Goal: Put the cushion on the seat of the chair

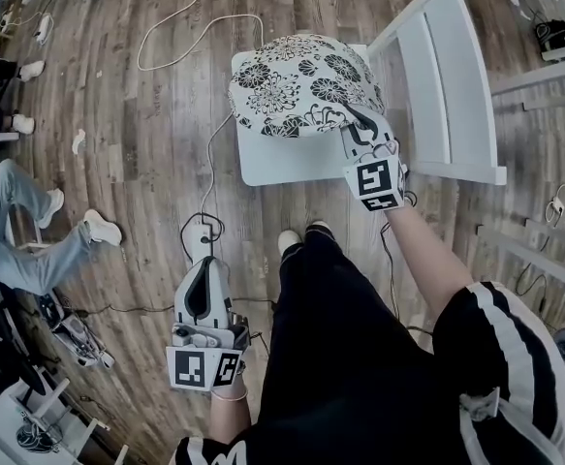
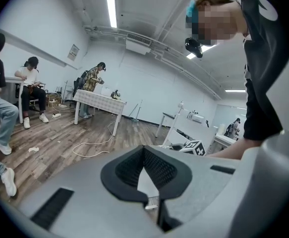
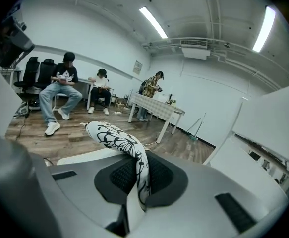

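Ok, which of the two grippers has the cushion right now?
The right gripper, shut on the floral cushion edge over the white chair seat. The left gripper hangs by the person's leg, jaws together with nothing between them.

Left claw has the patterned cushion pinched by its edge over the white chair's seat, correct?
No, it is the right claw that has the cushion pinched by its edge over the white chair's seat. The right gripper view shows the fabric between its jaws. The left claw holds nothing.

Left claw (image 1: 204,265) closed, right claw (image 1: 356,122) clamped
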